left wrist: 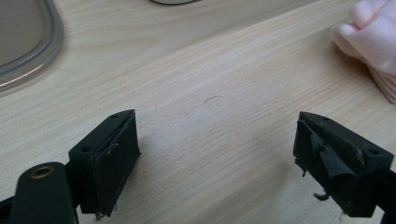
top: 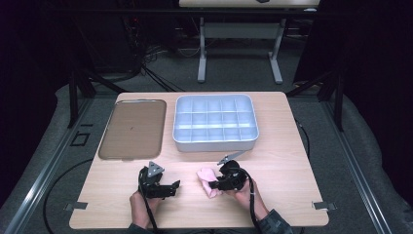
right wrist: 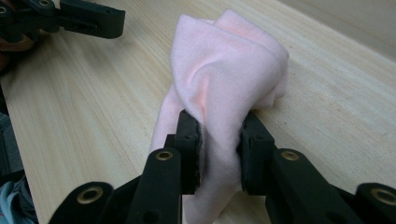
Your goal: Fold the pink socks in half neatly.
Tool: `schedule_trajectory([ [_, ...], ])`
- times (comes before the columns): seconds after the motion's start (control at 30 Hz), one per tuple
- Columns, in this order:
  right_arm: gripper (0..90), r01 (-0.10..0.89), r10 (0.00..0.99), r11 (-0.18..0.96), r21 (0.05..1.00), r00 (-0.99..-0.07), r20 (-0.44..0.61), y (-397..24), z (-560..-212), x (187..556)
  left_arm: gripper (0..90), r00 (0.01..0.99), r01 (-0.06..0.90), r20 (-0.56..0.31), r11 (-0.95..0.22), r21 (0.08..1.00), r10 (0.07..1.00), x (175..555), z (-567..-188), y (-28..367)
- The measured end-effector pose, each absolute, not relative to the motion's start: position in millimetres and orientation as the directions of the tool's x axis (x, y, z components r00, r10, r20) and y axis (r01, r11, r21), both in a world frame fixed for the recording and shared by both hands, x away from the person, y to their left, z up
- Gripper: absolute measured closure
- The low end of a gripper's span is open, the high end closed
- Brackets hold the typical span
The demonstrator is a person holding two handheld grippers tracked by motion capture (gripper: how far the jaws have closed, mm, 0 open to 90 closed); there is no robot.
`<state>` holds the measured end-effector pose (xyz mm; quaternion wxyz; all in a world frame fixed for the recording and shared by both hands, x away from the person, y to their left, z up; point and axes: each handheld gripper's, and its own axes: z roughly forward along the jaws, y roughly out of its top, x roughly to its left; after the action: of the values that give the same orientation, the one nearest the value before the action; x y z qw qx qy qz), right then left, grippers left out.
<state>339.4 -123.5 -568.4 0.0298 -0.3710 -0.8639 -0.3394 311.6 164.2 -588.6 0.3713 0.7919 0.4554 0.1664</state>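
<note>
A pale pink cloth (top: 207,178) lies bunched on the wooden table near its front edge. My right gripper (top: 218,185) is shut on the pink cloth (right wrist: 219,79), with folds pinched between its two black jaws, and the gripper (right wrist: 219,135) sits low over the table. My left gripper (top: 173,186) rests to the left of the cloth, jaws wide apart with bare wood between them. In the left gripper view the gripper (left wrist: 217,149) is open and the cloth (left wrist: 373,42) lies at the upper right, apart from it.
A grey tray with several compartments (top: 215,123) stands at the back middle of the table. A flat brown tray (top: 133,128) lies to its left, its rim (left wrist: 28,70) near my left gripper. A table leg frame (top: 238,48) stands beyond.
</note>
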Motion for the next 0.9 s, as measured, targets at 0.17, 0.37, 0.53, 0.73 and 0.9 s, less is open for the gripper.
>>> schedule_trajectory([
  [0.17,73.0,0.661,0.617,0.485,0.572,-0.723,0.313,-123.1,-568.6,339.7,14.0,0.532,0.578,-0.028,-0.339,0.743,0.846,308.1,-590.4,161.3],
  [0.37,73.3,0.651,0.608,0.493,0.577,-0.732,0.307,-123.5,-567.2,339.5,13.6,0.542,0.568,-0.003,-0.363,0.739,0.840,307.7,-590.9,159.6],
  [0.53,73.4,0.645,0.601,0.490,0.586,-0.737,0.309,-124.0,-566.5,338.1,13.5,0.542,0.567,-0.001,-0.365,0.738,0.841,307.7,-590.9,159.4],
  [0.73,73.4,0.638,0.601,0.477,0.604,-0.739,0.305,-128.7,-562.9,336.4,13.1,0.542,0.567,0.002,-0.368,0.737,0.840,307.8,-591.0,159.0],
  [0.9,73.4,0.635,0.605,0.472,0.612,-0.738,0.299,-131.2,-560.8,335.6,13.0,0.544,0.566,0.006,-0.372,0.736,0.839,308.4,-590.9,158.8],
])
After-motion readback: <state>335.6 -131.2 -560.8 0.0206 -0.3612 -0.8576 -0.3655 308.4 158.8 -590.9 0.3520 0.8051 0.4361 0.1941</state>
